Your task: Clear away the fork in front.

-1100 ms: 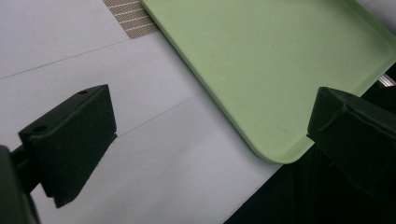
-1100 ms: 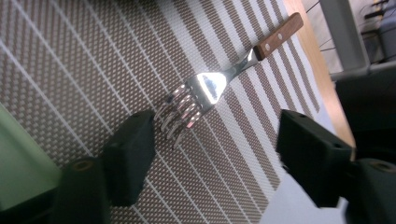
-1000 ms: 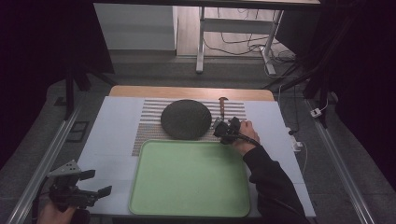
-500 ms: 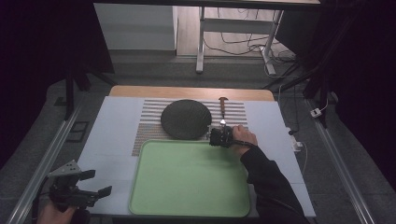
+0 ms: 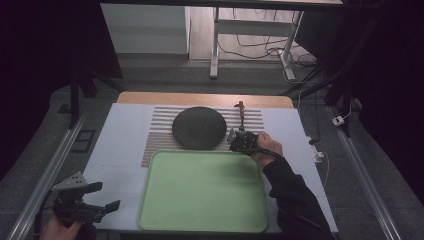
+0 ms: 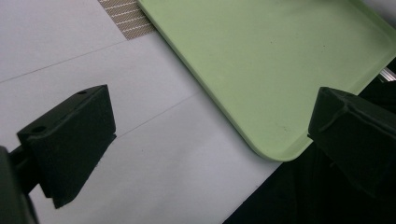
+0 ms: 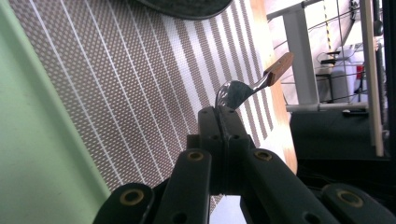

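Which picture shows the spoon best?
The right gripper view: the spoon is close, its bowl pinched in the right hand-held gripper. The high view shows it small and far; the left gripper view looks elsewhere.

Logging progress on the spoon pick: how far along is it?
Done: right gripper is shut on the spoon, pinching its bowl. In hand: the spoon's wooden handle points away over the striped mat. Left: the green tray and dark plate hold nothing; left gripper waits open.
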The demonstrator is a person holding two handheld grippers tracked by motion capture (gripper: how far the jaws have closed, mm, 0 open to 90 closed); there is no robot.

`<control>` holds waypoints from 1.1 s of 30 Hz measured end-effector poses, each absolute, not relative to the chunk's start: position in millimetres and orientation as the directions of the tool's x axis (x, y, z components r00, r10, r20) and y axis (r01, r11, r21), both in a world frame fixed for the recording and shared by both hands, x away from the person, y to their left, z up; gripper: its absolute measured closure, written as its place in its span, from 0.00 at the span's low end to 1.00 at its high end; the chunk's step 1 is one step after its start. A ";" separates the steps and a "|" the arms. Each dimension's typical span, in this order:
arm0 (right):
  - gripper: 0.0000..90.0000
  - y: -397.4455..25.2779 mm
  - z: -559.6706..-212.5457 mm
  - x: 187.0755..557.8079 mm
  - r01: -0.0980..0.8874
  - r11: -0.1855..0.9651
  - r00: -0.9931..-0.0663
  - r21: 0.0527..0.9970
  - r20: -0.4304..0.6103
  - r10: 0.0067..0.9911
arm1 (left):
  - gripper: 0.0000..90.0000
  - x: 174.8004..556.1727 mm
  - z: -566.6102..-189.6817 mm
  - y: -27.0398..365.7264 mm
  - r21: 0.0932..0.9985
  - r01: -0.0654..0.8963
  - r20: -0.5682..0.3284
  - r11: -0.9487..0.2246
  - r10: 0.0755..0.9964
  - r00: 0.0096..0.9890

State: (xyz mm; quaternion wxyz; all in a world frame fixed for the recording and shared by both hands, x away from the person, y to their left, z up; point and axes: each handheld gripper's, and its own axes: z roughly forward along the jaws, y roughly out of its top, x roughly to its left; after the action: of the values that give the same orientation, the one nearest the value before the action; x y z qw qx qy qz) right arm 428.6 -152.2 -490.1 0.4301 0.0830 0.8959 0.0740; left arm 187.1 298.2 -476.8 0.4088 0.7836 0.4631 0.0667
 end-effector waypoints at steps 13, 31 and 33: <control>1.00 -171.9 -460.5 406.7 0.141 0.891 -0.659 0.431 -0.631 0.409 | 0.00 187.6 -476.7 297.0 0.699 0.671 -0.272 -0.247 0.776 0.568; 1.00 -202.8 -428.3 369.1 0.215 0.656 -0.755 0.723 -0.303 0.581 | 0.00 188.1 -475.9 294.8 0.696 0.669 -0.283 -0.262 0.756 0.591; 1.00 -206.2 -425.8 364.1 0.222 0.629 -0.768 0.745 -0.264 0.583 | 0.00 188.4 -475.6 294.4 0.699 0.666 -0.287 -0.259 0.752 0.593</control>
State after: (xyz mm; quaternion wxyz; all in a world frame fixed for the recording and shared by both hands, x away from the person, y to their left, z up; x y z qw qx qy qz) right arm 364.1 -206.2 -425.8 0.2492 0.2320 0.8675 0.3627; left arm 188.4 294.4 -475.6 0.4123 0.7916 0.4480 0.0521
